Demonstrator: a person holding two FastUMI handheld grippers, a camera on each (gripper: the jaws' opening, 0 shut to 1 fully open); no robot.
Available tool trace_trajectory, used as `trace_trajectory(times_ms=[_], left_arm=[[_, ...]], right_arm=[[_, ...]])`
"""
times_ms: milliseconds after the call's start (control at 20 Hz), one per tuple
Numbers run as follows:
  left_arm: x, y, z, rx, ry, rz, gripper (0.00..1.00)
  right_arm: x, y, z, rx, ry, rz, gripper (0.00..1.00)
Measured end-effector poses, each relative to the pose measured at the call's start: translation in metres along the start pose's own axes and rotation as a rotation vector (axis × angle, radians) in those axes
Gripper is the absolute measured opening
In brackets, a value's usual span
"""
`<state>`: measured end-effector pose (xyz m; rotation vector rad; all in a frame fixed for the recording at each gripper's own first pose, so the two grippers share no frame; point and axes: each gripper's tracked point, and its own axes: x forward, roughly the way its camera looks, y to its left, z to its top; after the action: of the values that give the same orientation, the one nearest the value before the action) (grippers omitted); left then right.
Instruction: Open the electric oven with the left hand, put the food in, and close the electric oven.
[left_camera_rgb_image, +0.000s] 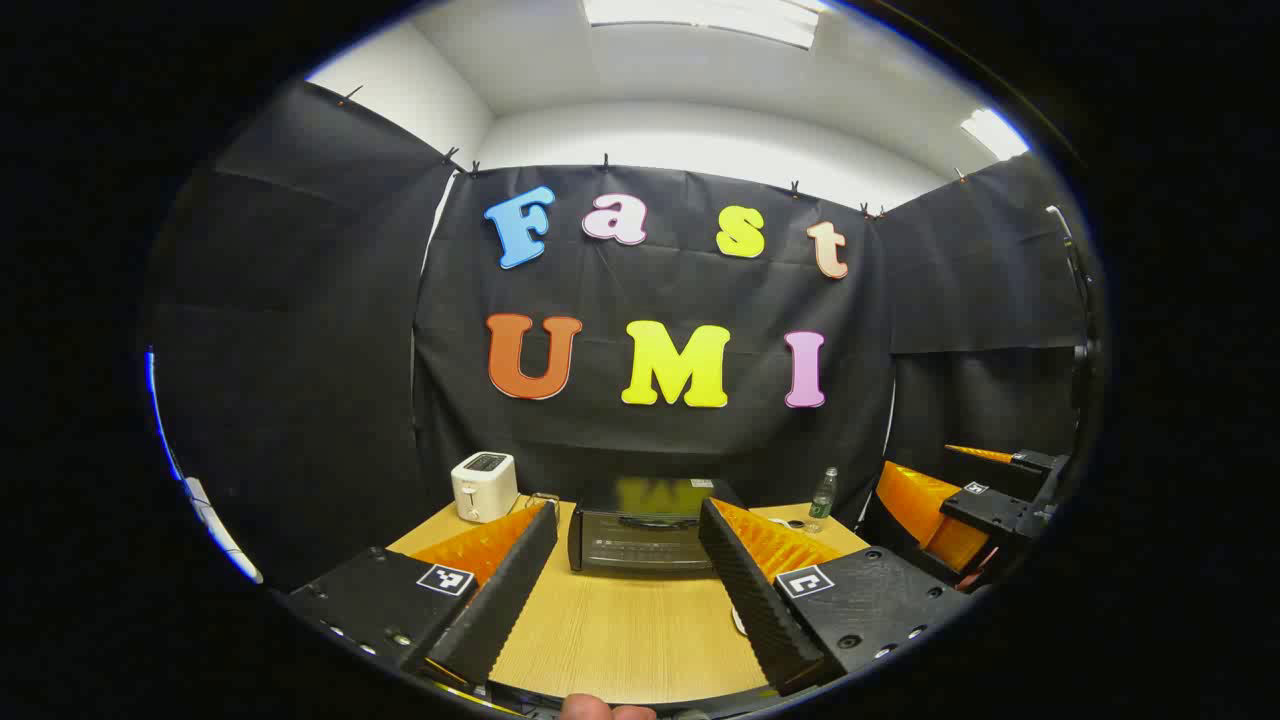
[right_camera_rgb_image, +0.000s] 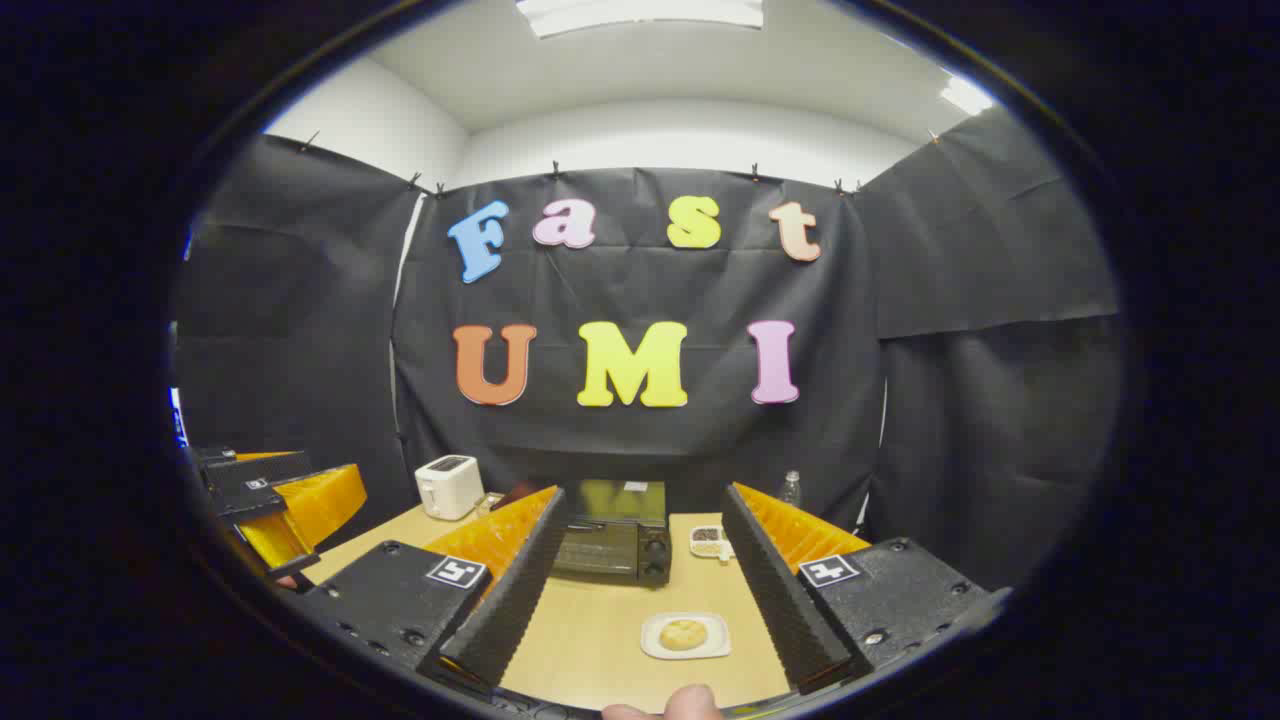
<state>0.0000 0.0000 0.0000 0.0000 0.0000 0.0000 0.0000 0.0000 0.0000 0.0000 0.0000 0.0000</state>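
A black electric oven (left_camera_rgb_image: 640, 538) stands at the back of the wooden table with its door closed; it also appears in the right gripper view (right_camera_rgb_image: 612, 530). My left gripper (left_camera_rgb_image: 625, 545) is open, held above the table in front of the oven, apart from it. A round bun (right_camera_rgb_image: 684, 633) lies on a small white plate (right_camera_rgb_image: 660, 645) near the table's front. My right gripper (right_camera_rgb_image: 640, 535) is open above the table, with the plate between and below its fingers. The right gripper (left_camera_rgb_image: 975, 505) shows at the far right of the left gripper view, the left gripper (right_camera_rgb_image: 275, 495) at the far left of the right gripper view.
A white toaster (left_camera_rgb_image: 484, 486) stands at the back left of the table (left_camera_rgb_image: 620, 630). A clear bottle (left_camera_rgb_image: 822, 497) is at the back right. A small white dish of dark food (right_camera_rgb_image: 707, 541) sits right of the oven. Black cloth walls close in the booth.
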Motion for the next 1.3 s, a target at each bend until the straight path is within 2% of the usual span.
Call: trace_trajectory(times_ms=[50,100,250,300,350,500,550,600,900,950,1300], left_arm=[[0.001,-0.001,0.0,-0.005,0.004,-0.003,0.88],[0.001,-0.002,-0.001,-0.007,0.007,-0.002,0.94],[0.003,0.0,-0.002,-0.002,0.009,0.003,0.94],[0.004,0.0,-0.003,-0.004,0.009,0.004,0.83],[0.005,-0.001,-0.001,-0.006,0.007,0.004,0.94],[0.005,0.0,0.0,-0.005,0.004,0.003,0.94],[0.006,0.0,0.0,-0.004,0.005,0.004,0.82],[0.006,0.0,0.0,-0.005,0.005,0.005,0.94],[0.008,0.003,-0.001,0.002,0.008,0.021,0.94],[0.009,0.003,-0.002,0.002,0.01,0.021,0.82],[0.013,0.003,-0.005,-0.004,0.016,0.029,0.83]], right_arm=[[0.001,-0.002,0.0,-0.001,0.005,-0.004,0.97],[0.001,-0.005,-0.002,-0.001,0.004,-0.007,0.97],[0.001,-0.007,-0.001,0.001,0.0,-0.009,0.97],[0.001,-0.007,0.0,0.001,-0.001,-0.009,0.97],[0.001,-0.007,0.001,0.002,-0.002,-0.009,0.97],[0.005,-0.007,0.003,0.003,-0.008,-0.006,0.97],[0.006,-0.006,0.004,0.003,-0.009,-0.004,0.97],[0.007,-0.006,0.004,0.004,-0.01,-0.002,0.97],[0.014,-0.003,0.006,0.005,-0.014,0.008,0.97],[0.015,-0.003,0.005,0.004,-0.011,0.009,0.97],[0.02,-0.006,-0.001,0.004,-0.004,0.009,0.97]])
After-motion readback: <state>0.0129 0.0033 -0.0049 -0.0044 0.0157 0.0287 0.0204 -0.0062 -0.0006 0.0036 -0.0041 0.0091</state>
